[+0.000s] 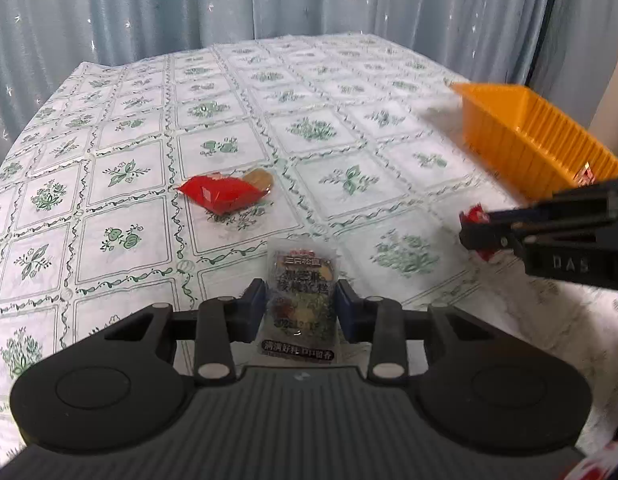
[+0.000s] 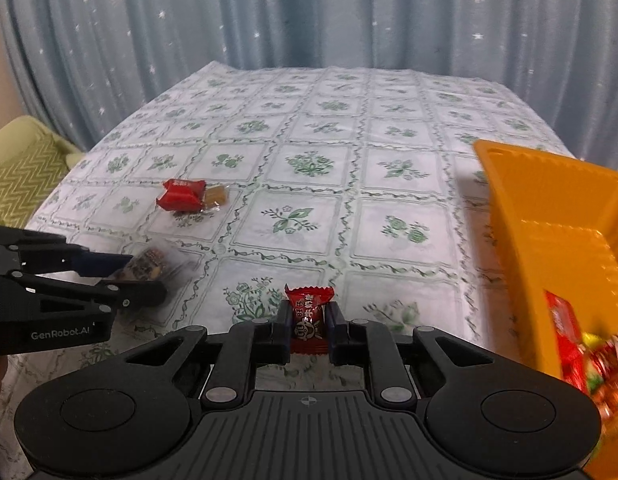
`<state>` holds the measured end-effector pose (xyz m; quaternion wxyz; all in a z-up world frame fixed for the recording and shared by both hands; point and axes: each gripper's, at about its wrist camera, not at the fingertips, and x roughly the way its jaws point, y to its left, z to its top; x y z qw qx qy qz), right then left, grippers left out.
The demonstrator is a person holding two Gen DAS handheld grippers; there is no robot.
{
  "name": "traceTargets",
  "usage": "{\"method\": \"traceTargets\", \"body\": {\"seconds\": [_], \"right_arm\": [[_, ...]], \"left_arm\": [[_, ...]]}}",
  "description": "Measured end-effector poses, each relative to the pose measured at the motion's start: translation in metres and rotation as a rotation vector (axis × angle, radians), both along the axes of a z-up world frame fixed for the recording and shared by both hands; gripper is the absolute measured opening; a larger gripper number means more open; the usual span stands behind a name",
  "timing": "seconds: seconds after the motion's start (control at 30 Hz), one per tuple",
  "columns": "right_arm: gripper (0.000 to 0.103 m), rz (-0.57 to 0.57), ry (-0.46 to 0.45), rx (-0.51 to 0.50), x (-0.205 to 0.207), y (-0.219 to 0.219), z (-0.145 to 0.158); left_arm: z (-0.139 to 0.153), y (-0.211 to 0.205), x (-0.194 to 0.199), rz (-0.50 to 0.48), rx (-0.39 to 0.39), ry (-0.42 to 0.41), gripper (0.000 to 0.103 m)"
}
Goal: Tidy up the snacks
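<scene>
My left gripper (image 1: 303, 305) is shut on a clear snack packet (image 1: 301, 272) with dark print, its blue pads pressing on the packet's two sides just above the tablecloth. In the right wrist view the same left gripper (image 2: 149, 280) comes in from the left with the packet (image 2: 155, 259). My right gripper (image 2: 309, 322) is shut on a small red wrapped candy (image 2: 309, 300), held upright. A red snack packet (image 1: 219, 196) (image 2: 181, 196) lies on the cloth with a tan clear-wrapped piece (image 1: 260, 178) (image 2: 215, 195) touching it. An orange tray (image 1: 521, 136) (image 2: 549, 200) stands at the right.
The tray holds several red and mixed wrapped snacks (image 2: 565, 328) at its near end. A floral tablecloth (image 2: 309, 160) covers the table, with blue curtains (image 2: 269, 20) behind it. A green cushion (image 2: 21, 172) sits past the table's left edge.
</scene>
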<state>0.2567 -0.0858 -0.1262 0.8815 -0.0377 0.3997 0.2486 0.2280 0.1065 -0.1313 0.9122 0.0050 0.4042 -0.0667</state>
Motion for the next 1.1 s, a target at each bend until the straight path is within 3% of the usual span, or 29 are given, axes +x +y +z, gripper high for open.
{"method": "traceTargets", "body": {"seconds": [0.63,1.1], "right_arm": [[0.017,-0.189,-0.04,0.053,-0.096,-0.056,0.061],[0.017,-0.259,-0.087,0.042,-0.14,-0.09,0.094]], "left_arm": [[0.068,-0.046,-0.084,0.114,-0.105,-0.088,0.034],[0.098,-0.094,-0.123,0.089,-0.137,-0.117,0.034]]}}
